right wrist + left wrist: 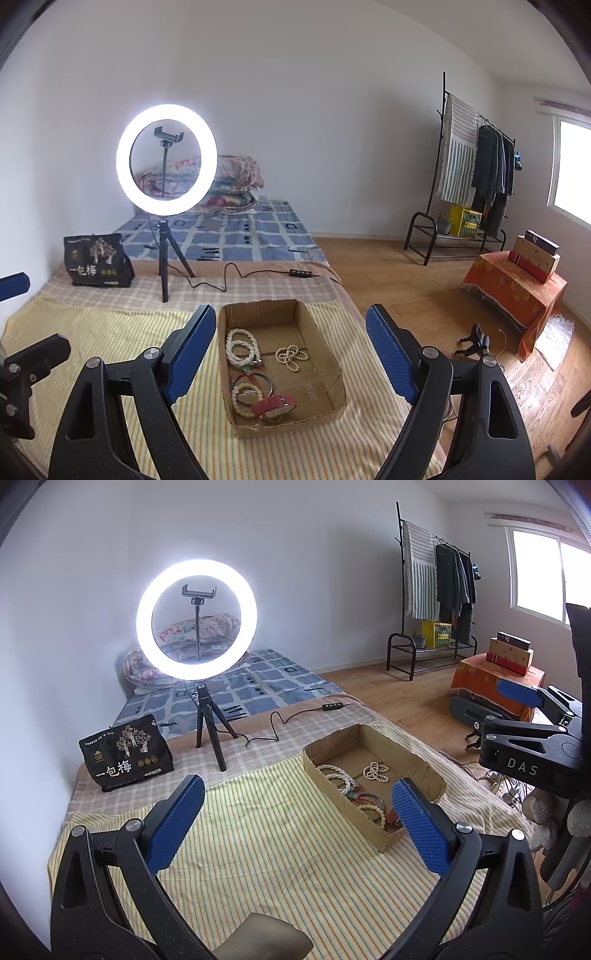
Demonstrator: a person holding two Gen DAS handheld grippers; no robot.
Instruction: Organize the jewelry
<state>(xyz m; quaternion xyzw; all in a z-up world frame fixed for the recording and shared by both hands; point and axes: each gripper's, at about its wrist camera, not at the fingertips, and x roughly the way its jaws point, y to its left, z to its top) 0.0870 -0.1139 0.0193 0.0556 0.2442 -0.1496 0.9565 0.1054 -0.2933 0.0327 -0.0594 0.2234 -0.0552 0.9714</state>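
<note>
Fingers of the left gripper (297,812), left wrist view: spread wide, blue pads bare, nothing between them, hovering above the yellow striped cloth (258,849) on the bed. Cardboard box (424,771) lies ahead and to the right, seen at an angle; its near wall hides part of the contents. Visible inside: white bead strands (338,775), a small pearl-like strand (376,771), coloured bangles partly behind the right finger. Right gripper (524,701) shows at the right edge, one blue pad in sight. Black snack bag (127,755) and lit ring light (195,618) on its tripod stand beyond the cloth.

Fingers of the right gripper (291,347), right wrist view: also wide apart, empty, touching nothing, framing the box (332,354) from above and behind. Whole box floor is open to this view. Contents: white bead strands (242,347) at the left wall, pearl-like strand (291,357) apart in the middle, dark bangles (255,387), cream bead bracelet (245,398), pink-strapped watch (275,404) at the near end. Clothes rack (476,177) stands across the wooden floor.
</note>
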